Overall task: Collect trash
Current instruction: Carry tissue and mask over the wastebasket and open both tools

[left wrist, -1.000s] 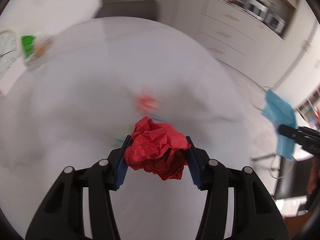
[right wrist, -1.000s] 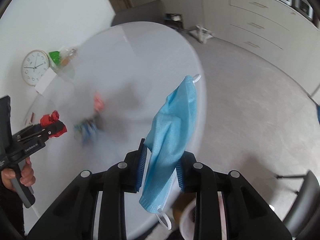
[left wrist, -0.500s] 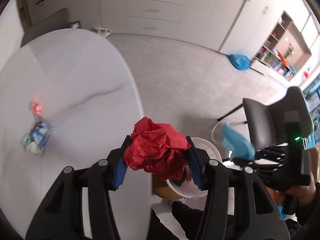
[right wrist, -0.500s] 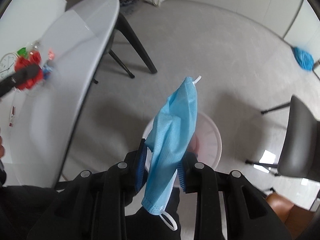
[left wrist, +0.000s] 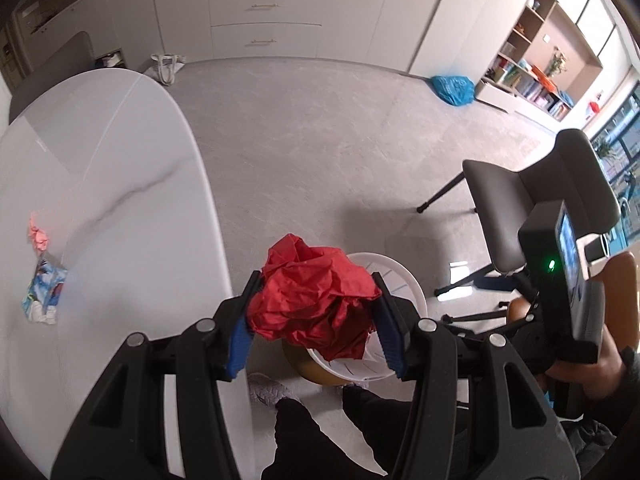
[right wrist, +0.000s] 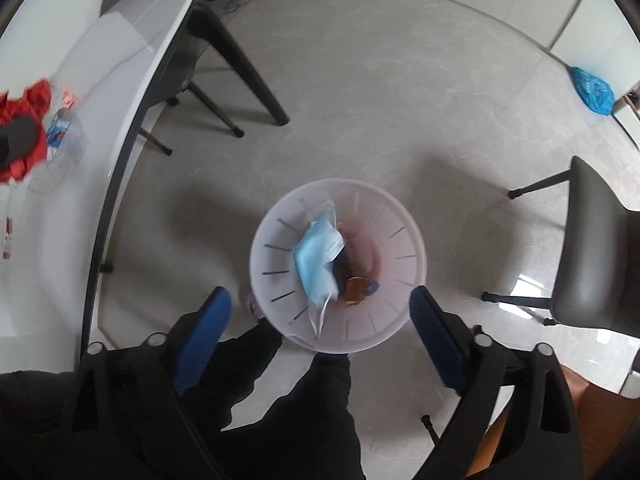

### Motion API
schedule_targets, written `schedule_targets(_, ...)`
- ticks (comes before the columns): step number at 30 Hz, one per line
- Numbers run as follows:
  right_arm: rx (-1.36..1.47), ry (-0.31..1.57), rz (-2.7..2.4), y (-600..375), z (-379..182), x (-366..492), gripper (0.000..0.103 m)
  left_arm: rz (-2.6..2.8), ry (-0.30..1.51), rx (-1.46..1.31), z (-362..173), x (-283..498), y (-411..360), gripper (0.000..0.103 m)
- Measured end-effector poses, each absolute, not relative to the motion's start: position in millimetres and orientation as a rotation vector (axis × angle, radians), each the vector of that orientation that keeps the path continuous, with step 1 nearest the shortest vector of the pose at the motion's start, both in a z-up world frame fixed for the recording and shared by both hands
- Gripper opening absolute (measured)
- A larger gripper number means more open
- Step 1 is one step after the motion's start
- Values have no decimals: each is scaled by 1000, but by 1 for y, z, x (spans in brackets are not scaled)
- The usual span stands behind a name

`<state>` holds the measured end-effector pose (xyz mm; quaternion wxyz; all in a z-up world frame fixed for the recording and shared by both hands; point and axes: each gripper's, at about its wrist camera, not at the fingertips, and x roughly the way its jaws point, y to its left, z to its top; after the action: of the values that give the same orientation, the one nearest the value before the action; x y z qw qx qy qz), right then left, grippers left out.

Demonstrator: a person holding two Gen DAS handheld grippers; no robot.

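A crumpled red paper ball [left wrist: 316,300] is pinched between the blue pads of my left gripper [left wrist: 316,320], held over the table's edge and the white trash bin [left wrist: 404,280] on the floor. My right gripper [right wrist: 320,320] points straight down above that bin [right wrist: 404,236], its jaws opening wide with nothing between them. The light blue face mask [right wrist: 318,262] lies loose inside the bin on other scraps. The red ball [right wrist: 24,136] also shows at the left edge of the right wrist view.
On the white oval table [left wrist: 120,184] lie a pink paper scrap [left wrist: 38,236] and a blue printed wrapper [left wrist: 42,296]. A grey chair [left wrist: 532,200] stands right of the bin. The person's dark trouser legs [right wrist: 288,408] stand beside the bin. A blue bag [left wrist: 454,88] lies far off.
The right jaws have spread and the blue mask has dropped from them into the bin. The left gripper swung with the red ball from over the table toward the bin.
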<state>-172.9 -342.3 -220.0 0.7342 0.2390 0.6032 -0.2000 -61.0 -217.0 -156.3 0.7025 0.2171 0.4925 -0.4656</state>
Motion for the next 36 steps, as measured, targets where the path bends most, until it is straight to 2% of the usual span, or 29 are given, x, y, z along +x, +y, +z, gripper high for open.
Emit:
schedule_targets(5, 557, 1301, -500, -362, -213, -188, 94, -1092, 1096, 537, -161, -74, -232, 51)
schedule_targets(7, 560, 1292, -516, -367, -210, -193, 94, -1127, 1103, 557, -161, -80, -237, 61)
schedule_targets(9, 557, 1286, -535, -371, -208, -196, 94, -1131, 1103, 580, -162, -86, -242, 91)
schedule_targets(10, 558, 1283, -542, -373, -208, -199, 94, -1125, 1090, 598, -161, -88, -243, 95)
schedule_targets(23, 571, 1282, -564, -377, -207, -202, 95, -1148, 1063, 631, -155, -94, -246, 95)
schedule_targets(36, 507, 1262, -473, -358, -194, -167, 95, -1066, 1068, 557, -149, -71, -226, 95)
